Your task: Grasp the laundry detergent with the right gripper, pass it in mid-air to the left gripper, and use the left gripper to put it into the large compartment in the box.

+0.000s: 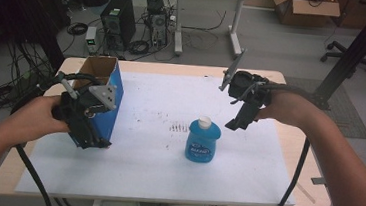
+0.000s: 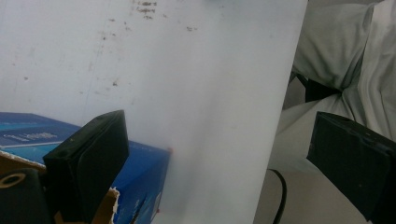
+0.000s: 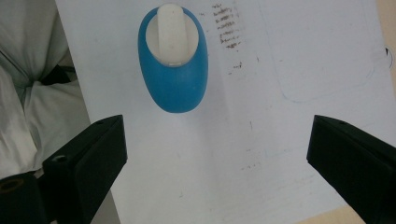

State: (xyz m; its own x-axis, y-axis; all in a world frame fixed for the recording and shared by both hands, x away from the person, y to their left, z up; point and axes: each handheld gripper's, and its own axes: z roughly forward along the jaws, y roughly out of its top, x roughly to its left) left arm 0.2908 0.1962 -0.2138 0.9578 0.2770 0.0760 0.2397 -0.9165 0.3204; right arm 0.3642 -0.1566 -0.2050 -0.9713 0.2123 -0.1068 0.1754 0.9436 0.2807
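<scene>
Hovering above the blue bottle (image 1: 203, 140), the right claw (image 3: 215, 163) has its jaws spread wide with nothing between them, while the bottle stands upright near the middle of the bench (image 1: 184, 69), a little toward the near edge. A descent from here could go badly if the jaws come down off-centre: one tip striking the white cap (image 3: 171, 32) or the rounded shoulder would likely tip the bottle or skid it across the white sheet (image 1: 154, 176). The left claw (image 2: 219, 168) is also spread wide, one jaw lying against the open blue carton (image 1: 102, 93) near the left edge of the bench; whether that jaw sits inside the torn cardboard mouth or merely beside the wall is hard to tell, and a careless pull might topple the box. From the high view the left hand (image 1: 39, 115) and claw body cover much of the carton's front face. The carton's contents are hidden, and the bottle's label is too blurred to read.
</scene>
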